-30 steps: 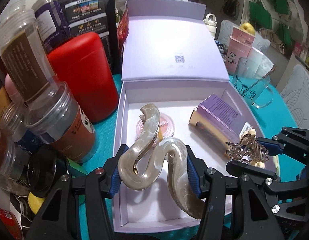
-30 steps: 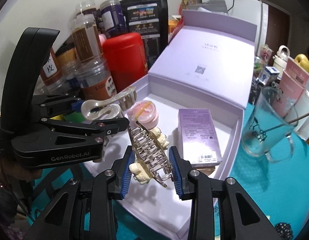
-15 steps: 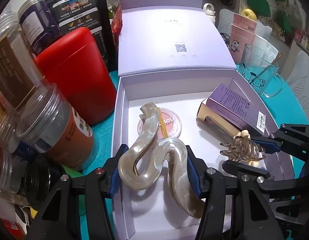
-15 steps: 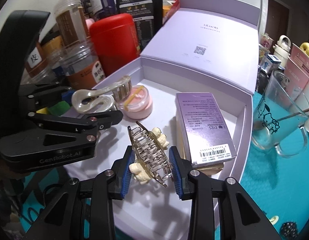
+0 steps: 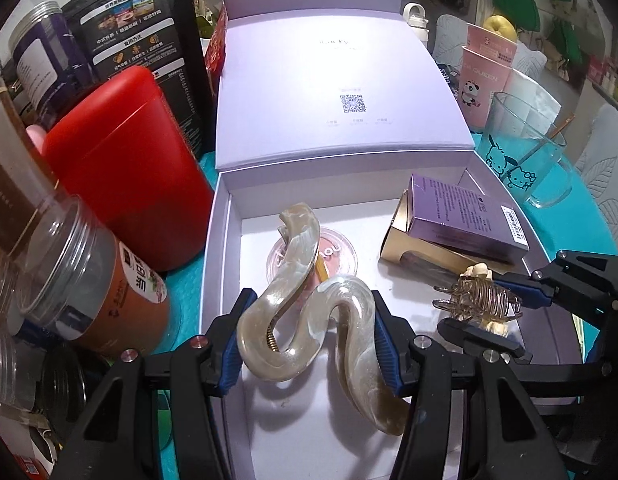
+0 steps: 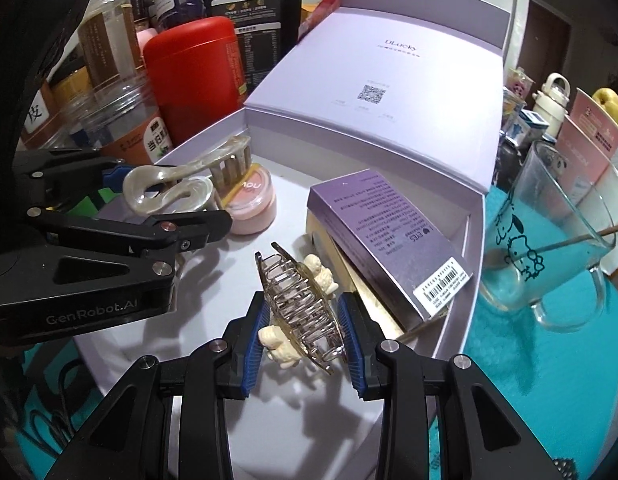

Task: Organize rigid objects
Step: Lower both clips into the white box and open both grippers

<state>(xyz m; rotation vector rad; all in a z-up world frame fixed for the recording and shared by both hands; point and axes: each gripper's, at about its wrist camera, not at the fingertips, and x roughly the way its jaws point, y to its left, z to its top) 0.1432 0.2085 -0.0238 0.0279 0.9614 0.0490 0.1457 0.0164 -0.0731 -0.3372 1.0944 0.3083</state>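
Left gripper point(image 5: 309, 340): clamps pearly S-shaped claw clip point(image 5: 305, 308), long axis pointing 12 o'clock.
Right gripper point(image 6: 303, 336): clamps wire claw clip point(image 6: 299, 308).
Lilac gift box point(image 5: 223, 276): floor directly below both.

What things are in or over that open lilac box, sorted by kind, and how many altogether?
Hair clips, each held in a hand-held gripper: 2, pearly clip, gold wire clip
Purple cartons: 1
Pink jars: 1
Total: 4
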